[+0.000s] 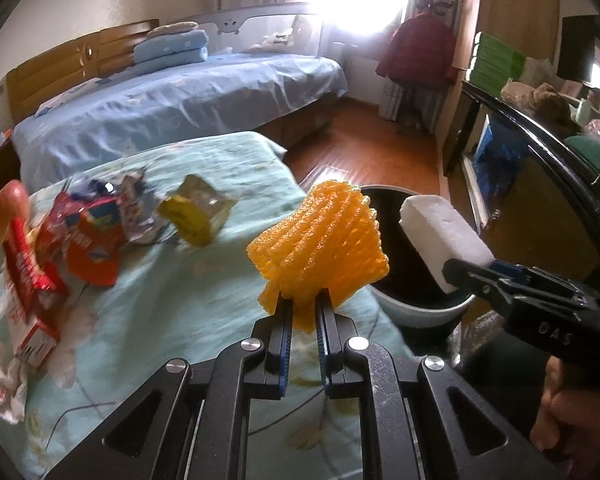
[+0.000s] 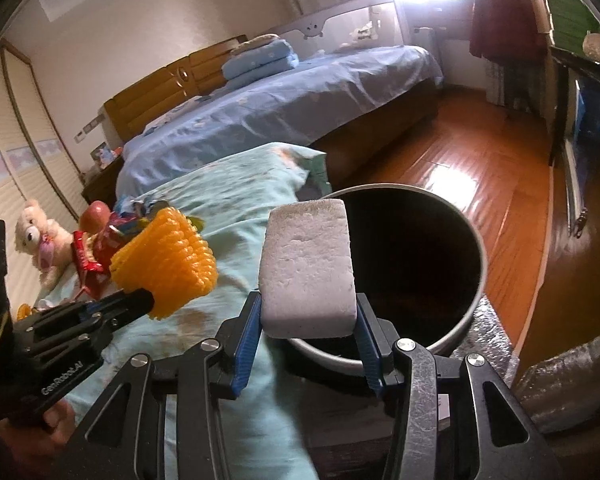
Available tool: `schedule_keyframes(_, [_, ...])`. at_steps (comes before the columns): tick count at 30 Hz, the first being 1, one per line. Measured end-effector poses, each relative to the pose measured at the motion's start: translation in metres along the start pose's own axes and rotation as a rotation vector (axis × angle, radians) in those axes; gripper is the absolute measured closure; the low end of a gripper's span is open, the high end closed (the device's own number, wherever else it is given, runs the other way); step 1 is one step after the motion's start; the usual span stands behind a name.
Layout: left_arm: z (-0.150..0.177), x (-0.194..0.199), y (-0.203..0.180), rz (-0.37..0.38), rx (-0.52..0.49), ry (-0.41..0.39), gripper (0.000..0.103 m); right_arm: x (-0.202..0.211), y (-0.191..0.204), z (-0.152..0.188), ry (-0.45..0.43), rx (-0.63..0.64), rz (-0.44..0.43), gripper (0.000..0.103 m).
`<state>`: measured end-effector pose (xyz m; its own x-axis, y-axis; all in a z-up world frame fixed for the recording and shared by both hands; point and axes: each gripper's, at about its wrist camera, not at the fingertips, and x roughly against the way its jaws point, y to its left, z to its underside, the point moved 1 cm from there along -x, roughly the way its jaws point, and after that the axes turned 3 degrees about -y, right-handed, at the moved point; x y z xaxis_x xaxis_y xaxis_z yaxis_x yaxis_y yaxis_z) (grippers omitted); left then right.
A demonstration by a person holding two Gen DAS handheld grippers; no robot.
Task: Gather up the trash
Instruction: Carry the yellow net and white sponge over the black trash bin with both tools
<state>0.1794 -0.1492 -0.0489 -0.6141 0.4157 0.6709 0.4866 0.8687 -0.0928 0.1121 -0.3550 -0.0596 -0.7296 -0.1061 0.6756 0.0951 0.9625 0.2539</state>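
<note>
Right gripper (image 2: 308,316) clamps a white rectangular foam block (image 2: 306,268), long axis upright, directly over the near rim of the round white bin (image 2: 474,236). Left gripper (image 1: 305,312), left of that bin and farther away, pinches a crinkly orange foam fruit net (image 1: 320,236) above the pale green bedspread (image 1: 172,312).

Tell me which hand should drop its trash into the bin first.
Right, probably. The right gripper holds the white foam block at the rim of the bin, partly over its opening. The left gripper's orange foam net hangs beside it, over the bedspread.
</note>
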Motion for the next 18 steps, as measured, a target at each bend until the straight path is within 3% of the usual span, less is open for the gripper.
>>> schedule_keyframes(18, [-0.030,-0.054,-0.038,0.020,-0.034,0.065,0.092,-0.015,-0.048,-0.016,0.034,-0.040,0.060,0.057])
